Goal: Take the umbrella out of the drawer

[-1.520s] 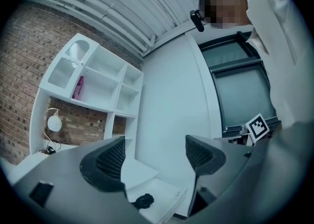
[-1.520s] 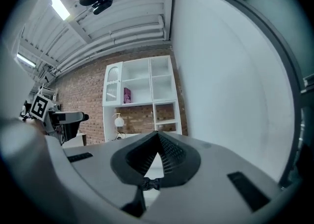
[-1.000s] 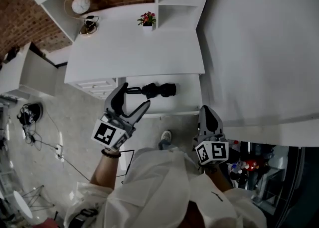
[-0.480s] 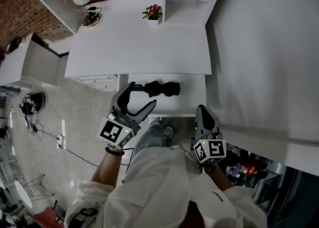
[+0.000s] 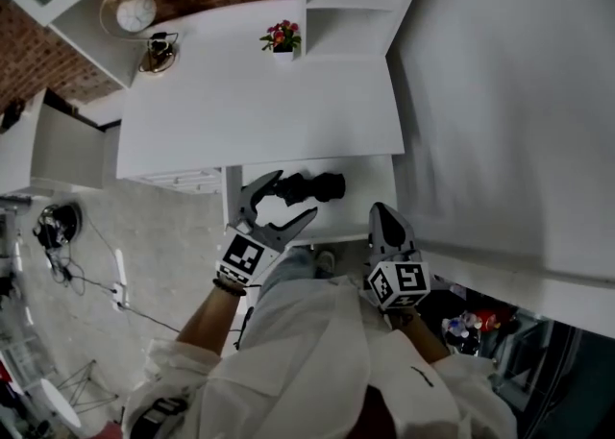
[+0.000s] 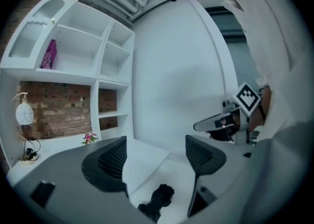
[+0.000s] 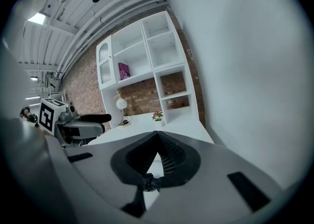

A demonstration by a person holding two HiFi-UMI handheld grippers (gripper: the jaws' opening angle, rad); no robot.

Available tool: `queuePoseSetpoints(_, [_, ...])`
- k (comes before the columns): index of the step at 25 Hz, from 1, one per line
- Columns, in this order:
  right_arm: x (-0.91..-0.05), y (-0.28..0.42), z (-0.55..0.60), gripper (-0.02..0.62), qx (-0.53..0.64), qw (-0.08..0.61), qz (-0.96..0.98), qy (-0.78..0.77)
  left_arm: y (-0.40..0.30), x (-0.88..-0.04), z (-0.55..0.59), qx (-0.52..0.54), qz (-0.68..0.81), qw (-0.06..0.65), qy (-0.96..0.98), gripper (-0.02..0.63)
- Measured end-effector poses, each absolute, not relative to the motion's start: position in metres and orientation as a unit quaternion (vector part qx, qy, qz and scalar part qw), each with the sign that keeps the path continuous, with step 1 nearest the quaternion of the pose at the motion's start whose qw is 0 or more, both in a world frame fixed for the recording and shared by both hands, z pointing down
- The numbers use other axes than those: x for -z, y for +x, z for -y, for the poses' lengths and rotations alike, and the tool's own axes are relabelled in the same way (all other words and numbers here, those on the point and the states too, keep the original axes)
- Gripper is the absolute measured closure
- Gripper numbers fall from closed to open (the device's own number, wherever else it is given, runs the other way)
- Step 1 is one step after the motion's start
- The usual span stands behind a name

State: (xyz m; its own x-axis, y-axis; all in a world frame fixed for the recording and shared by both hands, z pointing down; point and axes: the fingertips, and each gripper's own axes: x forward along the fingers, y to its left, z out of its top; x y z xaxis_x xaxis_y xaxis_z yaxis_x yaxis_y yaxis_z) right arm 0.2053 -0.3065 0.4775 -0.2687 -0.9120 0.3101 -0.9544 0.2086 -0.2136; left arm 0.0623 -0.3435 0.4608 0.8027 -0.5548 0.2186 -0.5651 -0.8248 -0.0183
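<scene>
A black folded umbrella (image 5: 309,186) lies in the open white drawer (image 5: 363,205) under the white desk top (image 5: 259,110). My left gripper (image 5: 291,197) is open just above the drawer's front, one finger past the umbrella's left end and the other nearer me; it holds nothing. In the left gripper view the umbrella (image 6: 157,201) shows low between the spread fingers (image 6: 105,161) of the left gripper (image 6: 154,157). My right gripper (image 5: 382,216) is shut and empty at the drawer's front right corner. Its pads (image 7: 169,154) meet at the tip of the right gripper (image 7: 158,136).
A small flower pot (image 5: 281,40), a round clock (image 5: 129,12) and a small desk lamp (image 5: 157,53) stand at the desk's back. A tall white panel (image 5: 500,91) borders the desk on the right. Cables (image 5: 58,235) lie on the floor at left.
My left gripper has moved right and forward, from the drawer's left front corner to over the umbrella's left end, staying open. The right gripper has barely shifted.
</scene>
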Motion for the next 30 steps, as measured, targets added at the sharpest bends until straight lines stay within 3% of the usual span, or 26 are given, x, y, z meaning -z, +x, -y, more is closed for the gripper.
queuePoseSetpoints(19, [-0.594, 0.17, 0.378, 0.578, -0.222, 0.169, 0.754, 0.595, 0.091, -0.633, 0.378, -0.264, 0.144, -0.002, 0.954, 0.23])
queuePoseSetpoints(30, [-0.667, 0.15, 0.405, 0.578, -0.129, 0.316, 0.823, 0.455, 0.124, -0.718, 0.391, -0.339, 0.08, -0.01, 0.937, 0.23])
